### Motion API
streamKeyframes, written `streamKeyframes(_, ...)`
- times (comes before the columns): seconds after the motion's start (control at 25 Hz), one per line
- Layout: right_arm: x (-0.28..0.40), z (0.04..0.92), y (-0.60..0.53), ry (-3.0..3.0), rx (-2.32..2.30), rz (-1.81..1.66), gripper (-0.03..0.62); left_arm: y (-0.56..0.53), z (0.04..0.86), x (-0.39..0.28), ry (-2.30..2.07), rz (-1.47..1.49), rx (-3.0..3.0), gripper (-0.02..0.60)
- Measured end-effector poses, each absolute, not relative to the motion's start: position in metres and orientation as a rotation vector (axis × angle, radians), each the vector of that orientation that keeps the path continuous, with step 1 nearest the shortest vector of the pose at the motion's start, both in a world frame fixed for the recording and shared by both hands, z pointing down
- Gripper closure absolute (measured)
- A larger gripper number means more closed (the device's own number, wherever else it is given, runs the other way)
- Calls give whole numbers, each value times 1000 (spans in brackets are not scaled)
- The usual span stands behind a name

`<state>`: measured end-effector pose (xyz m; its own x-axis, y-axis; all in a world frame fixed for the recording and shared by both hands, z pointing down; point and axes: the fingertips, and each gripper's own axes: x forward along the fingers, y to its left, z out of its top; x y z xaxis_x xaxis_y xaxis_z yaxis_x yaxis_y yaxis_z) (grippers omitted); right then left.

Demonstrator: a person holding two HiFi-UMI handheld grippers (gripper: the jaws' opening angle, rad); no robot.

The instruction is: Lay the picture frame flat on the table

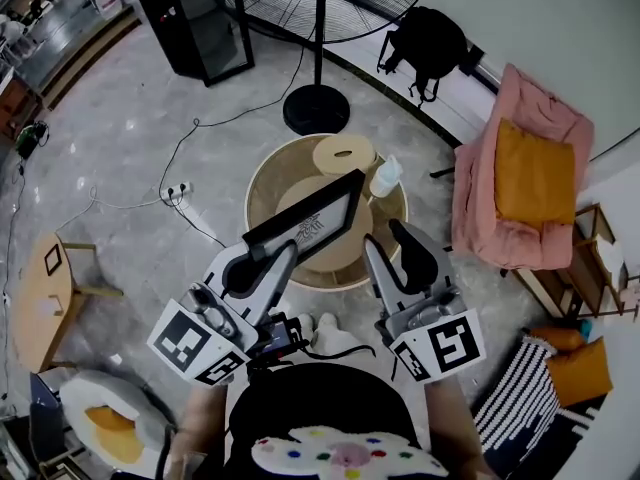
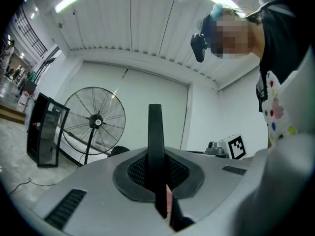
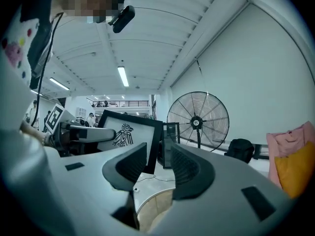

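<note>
Left gripper point(image 2: 157, 178) clenched on the picture frame point(image 1: 312, 220). In the left gripper view the black edge runs straight up btwn its pads, seen edge-on, pads tight on both sides. Frame not flat yet: held up over the round table point(image 1: 262, 180), tilted, bird print facing the right gripper point(image 1: 397, 243). Right gripper released, jaws wide apart, nothing gripped. Frame sits just ahead & left of its left jaw, one side edge showing in the gap past the tips; pads not on it. Table top lies below & ahead of both grippers.

Beyond the frame from the grippers, on the table's far part: a round beige box point(image 1: 344, 154) & a small bottle point(image 1: 385, 176), side by side. Further ahead on the floor, a big standing fan point(image 3: 198, 122). Off to the right of the right gripper, a pink chair point(image 1: 480, 198) w/ an orange cushion point(image 1: 533, 173).
</note>
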<state>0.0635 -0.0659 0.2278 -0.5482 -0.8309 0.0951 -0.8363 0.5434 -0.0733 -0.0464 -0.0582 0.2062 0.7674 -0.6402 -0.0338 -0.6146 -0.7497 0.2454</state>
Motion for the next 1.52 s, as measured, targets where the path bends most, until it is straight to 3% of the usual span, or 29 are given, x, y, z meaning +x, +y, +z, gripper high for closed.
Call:
streamKeyframes(0.6, 55, 241, -67, -2847, 1317, 369, 433, -49, 211, -41, -621, -333, 2671, 557)
streamKeyframes(0.84, 52, 248, -64, -2844, 1288, 402, 499, -50, 218, -43, -622, -305, 2663, 557)
streamKeyframes(1.16, 56, 252, -69, -2791, 1424, 435, 505, -56, 225, -42, -704, -294, 2625, 555)
streamKeyframes(1.52, 63, 256, -74, -2700, 1632, 459, 507, -73, 234, -43, -945, -201, 2608, 478)
